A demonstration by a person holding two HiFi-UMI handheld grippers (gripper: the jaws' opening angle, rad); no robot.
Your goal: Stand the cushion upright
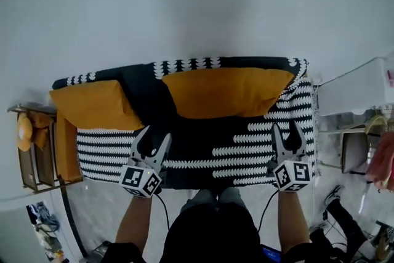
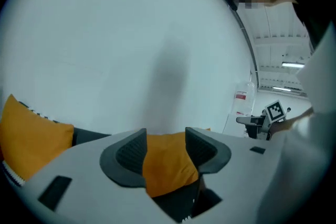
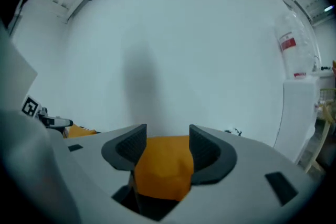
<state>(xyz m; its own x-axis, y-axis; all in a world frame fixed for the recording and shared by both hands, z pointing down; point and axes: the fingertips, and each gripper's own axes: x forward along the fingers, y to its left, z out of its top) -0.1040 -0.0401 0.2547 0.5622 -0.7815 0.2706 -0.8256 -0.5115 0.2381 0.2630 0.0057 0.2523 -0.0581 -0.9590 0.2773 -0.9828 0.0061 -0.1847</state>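
Left gripper (image 2: 165, 147) and right gripper (image 3: 167, 144): jaws apart, clamping nothing; I only see orange through the gaps. Both hang over the sofa seat (image 1: 246, 151), just short of the big orange cushion (image 1: 228, 92). It's propped upright against the backrest, so I'd call this done.

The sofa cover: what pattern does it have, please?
The sofa cover is black with white rows, best in head view.

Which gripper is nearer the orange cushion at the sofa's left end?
Left. The left gripper hovers close beside that orange cushion, off its front right corner; the right gripper is near the sofa's opposite end.
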